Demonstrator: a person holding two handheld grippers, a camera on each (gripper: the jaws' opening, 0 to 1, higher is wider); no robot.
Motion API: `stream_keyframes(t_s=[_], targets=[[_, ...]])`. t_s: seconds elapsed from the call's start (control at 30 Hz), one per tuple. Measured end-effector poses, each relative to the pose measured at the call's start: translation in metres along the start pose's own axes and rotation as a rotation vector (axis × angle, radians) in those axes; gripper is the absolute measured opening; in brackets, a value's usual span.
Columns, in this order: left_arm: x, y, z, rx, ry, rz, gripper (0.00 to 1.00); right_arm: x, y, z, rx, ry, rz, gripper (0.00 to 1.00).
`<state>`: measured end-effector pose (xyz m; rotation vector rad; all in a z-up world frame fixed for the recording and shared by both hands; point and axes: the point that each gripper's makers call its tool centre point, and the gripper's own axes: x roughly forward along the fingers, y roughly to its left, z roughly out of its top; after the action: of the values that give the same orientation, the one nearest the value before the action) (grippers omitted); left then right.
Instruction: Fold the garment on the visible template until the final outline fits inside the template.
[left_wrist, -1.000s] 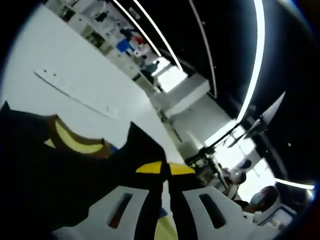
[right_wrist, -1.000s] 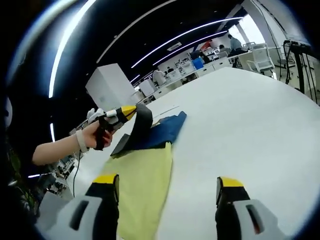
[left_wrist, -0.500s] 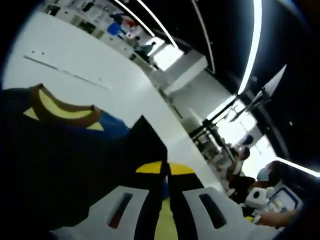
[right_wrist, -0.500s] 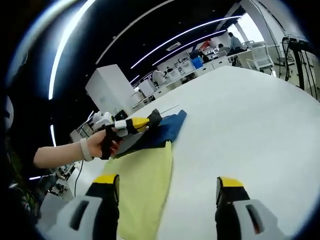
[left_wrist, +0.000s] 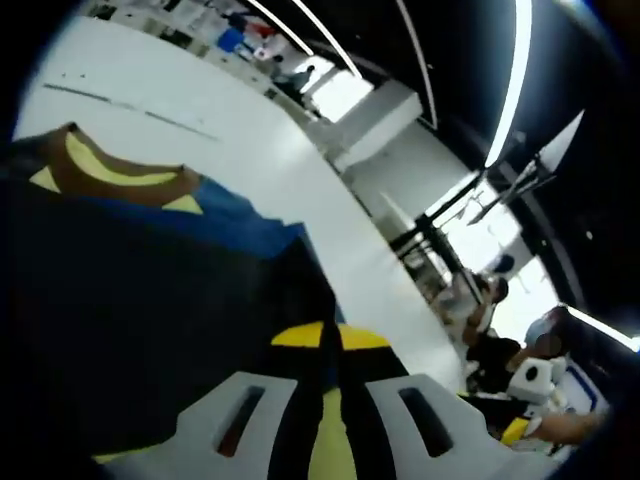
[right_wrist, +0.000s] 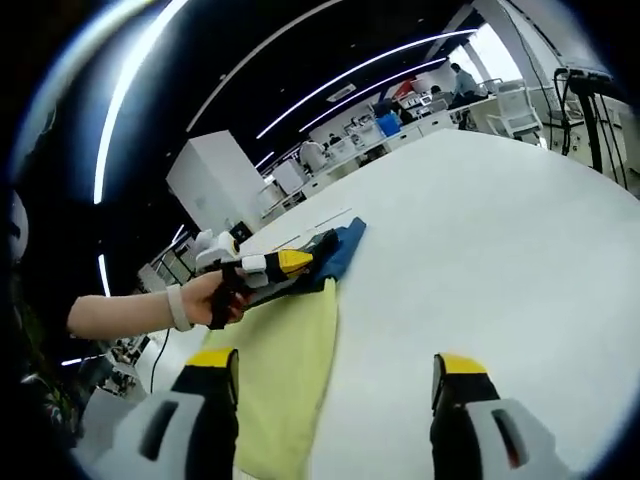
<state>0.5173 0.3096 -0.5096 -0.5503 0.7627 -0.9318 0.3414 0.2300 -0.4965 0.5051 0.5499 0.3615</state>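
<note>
**Two tools at work on a dark garment over a yellow sheet**

Two hand-held tools share a white worktop (right_wrist: 500, 230) in a large, dimly lit hall crossed by bright ceiling light strips. In the left gripper view, the left tool (left_wrist: 330, 340) has its yellow-tipped jaws pressed together on a fold of the dark garment (left_wrist: 130, 310), clamping the cloth between them. The garment, navy with a bluer edge and a brown collar around a yellow lining (left_wrist: 110, 175), lies spread across the worktop beyond the jaws. A sliver of yellow template (left_wrist: 330, 440) shows between the jaws' white bases.

In the right gripper view, the right tool (right_wrist: 335, 365) stands released, its two yellow-tipped jaws wide apart with nothing between them, above the near end of the template (right_wrist: 280, 370). Farther along that template, a person's hand (right_wrist: 215, 300) grips the left tool (right_wrist: 290, 262), whose tip is on the garment (right_wrist: 335, 250), lying low at the template's far end. People sit at distant desks in the background.
</note>
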Motion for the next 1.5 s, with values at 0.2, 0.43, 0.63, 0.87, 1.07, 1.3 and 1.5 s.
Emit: stream_keyframes(t_s=[0.2,0.43,0.63,0.87,1.07,1.3,1.5], targets=[[0.003,-0.008,-0.004,0.063,0.003,-0.020,0.08,0.002,0.002,-0.002,-0.002,0.007,0.003,0.79],[0.002,-0.009,-0.001,0.116,-0.015,-0.017,0.29,0.004,0.004,-0.002,-0.007,0.010,0.009,0.79],[0.000,-0.013,0.005,0.254,-0.037,-0.041,0.58,0.005,0.005,-0.002,-0.014,0.015,0.010,0.80],[-0.012,-0.017,0.001,0.364,-0.007,-0.060,0.85,0.007,0.007,0.001,-0.026,0.018,0.018,0.80],[-0.035,-0.014,0.009,0.388,-0.024,-0.041,0.96,0.010,0.013,0.002,-0.039,0.024,0.030,0.81],[-0.061,-0.005,0.015,0.396,-0.033,-0.016,0.99,0.012,0.018,0.008,-0.057,0.026,0.039,0.81],[-0.090,0.001,0.015,0.398,-0.043,0.004,0.99,0.008,0.020,0.016,-0.072,0.018,0.033,0.81]])
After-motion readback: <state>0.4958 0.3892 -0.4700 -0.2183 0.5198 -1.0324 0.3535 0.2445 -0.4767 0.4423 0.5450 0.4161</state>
